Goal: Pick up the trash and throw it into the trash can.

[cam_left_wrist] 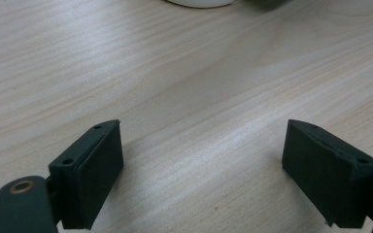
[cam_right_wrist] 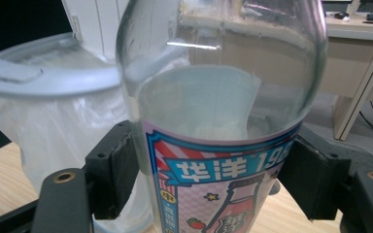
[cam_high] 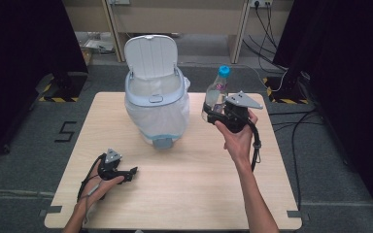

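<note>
Currently we hold the clear labelled bottle with blue cap (cam_high: 217, 92) clamped in the right hand-held gripper (cam_high: 217, 112), raised beside the white lidded bin (cam_high: 155, 92); left hand-held gripper (cam_high: 126, 173) rests wide on the desk (cam_high: 199, 184); we judge the next move a carry over the bin's opening.

From my feed, a light wood-grain table (cam_high: 184, 194) stands on grey carpet (cam_high: 24, 160) marked with a black "5" (cam_high: 66, 131). Black curtains (cam_high: 19, 39) hang at both sides. Behind, pale wooden furniture (cam_high: 184, 19), perhaps a desk, with black cables (cam_high: 272, 29) trailing from a wall socket (cam_high: 260, 4). Yellow-black hazard tape (cam_high: 58, 99) edges dark stand bases.
</note>
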Demonstrator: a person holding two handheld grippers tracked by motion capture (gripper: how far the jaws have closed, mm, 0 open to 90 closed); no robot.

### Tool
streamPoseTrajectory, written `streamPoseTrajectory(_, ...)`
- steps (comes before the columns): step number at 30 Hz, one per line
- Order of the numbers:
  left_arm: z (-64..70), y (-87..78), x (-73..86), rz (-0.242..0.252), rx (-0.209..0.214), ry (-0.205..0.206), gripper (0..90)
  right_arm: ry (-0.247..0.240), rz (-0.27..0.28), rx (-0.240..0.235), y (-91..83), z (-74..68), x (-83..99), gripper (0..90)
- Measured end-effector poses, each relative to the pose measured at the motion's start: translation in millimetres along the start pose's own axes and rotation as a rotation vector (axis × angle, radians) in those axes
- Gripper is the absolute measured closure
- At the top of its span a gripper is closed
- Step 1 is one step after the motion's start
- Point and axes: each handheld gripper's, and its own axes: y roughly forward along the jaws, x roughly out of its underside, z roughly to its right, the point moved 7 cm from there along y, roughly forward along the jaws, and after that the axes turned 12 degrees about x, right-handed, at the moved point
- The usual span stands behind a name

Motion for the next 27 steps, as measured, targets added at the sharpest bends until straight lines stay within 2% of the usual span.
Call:
streamPoseTrajectory(8, 0.0, 0.0, 0.0, 0.000, 0.000, 0.000, 14.1, -0.025, 0.016, 0.000, 2.1, -6.2, -27.5, 28.3)
streamPoseTrajectory(9, 0.0, 0.0, 0.0, 0.000, 0.001, 0.000, 14.0, -0.029, 0.024, 0.003, 3.0, -7.8, -35.2, 28.3)
streamPoseTrajectory(16, 0.1, -0.1, 0.0, -0.001, -0.001, 0.000, 14.0, -0.020, 0.055, -0.002, 3.2, -13.3, -58.2, 28.3)
streamPoseTrajectory(27, 0.2, -0.7, 0.3, -0.009, 0.004, -0.001, 14.1, -0.042, 0.074, -0.030, 10.3, -35.8, -98.3, 28.3)
